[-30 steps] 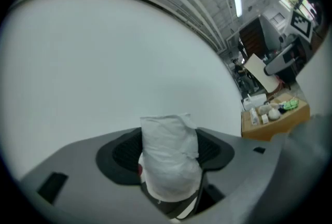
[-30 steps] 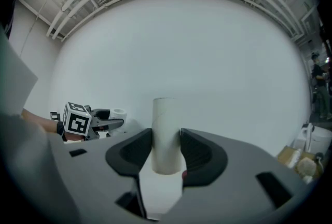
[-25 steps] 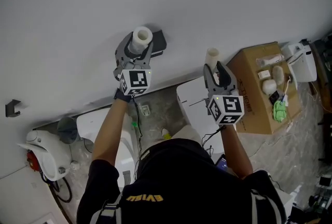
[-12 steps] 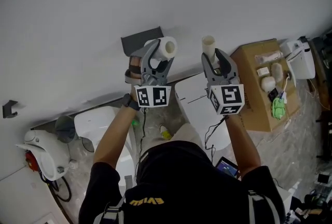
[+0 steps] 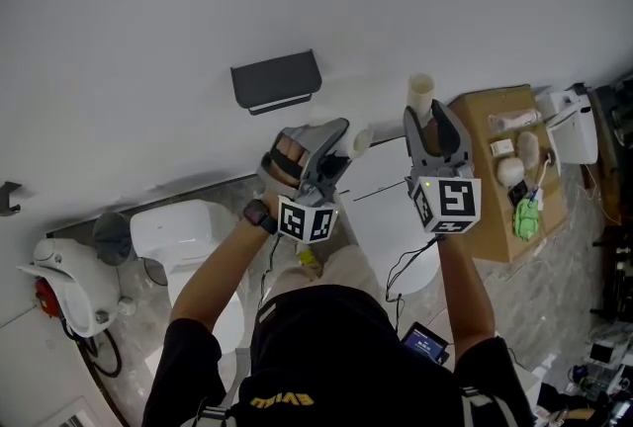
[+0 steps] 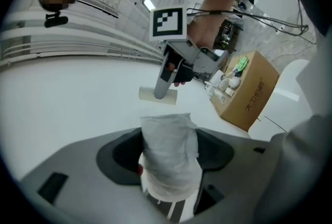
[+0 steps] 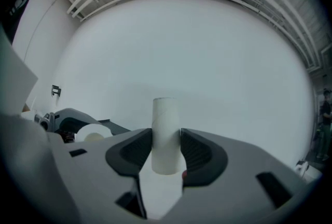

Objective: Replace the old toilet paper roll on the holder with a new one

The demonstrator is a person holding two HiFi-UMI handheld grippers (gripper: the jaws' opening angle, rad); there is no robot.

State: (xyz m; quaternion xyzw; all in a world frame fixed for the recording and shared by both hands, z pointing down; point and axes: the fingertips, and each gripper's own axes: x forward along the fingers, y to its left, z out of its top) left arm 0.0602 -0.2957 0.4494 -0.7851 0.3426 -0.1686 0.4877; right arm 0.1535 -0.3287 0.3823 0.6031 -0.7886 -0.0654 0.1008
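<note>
A dark grey holder hangs on the white wall with nothing on it. To its lower right, my left gripper is shut on a white toilet paper roll, which fills the jaws in the left gripper view. My right gripper stands just to the right, shut on a bare cardboard tube that points up between the pads. In the left gripper view, the right gripper and its tube show ahead. In the right gripper view, the roll shows at the left.
A white toilet stands below the holder at left. A cardboard box with small items on top sits at right, next to a white appliance. A white unit lies under the grippers. A small hook is on the wall.
My left gripper has come away from the holder with the white roll, moving right and down and rolling over. The right gripper with the tube has hardly shifted.
</note>
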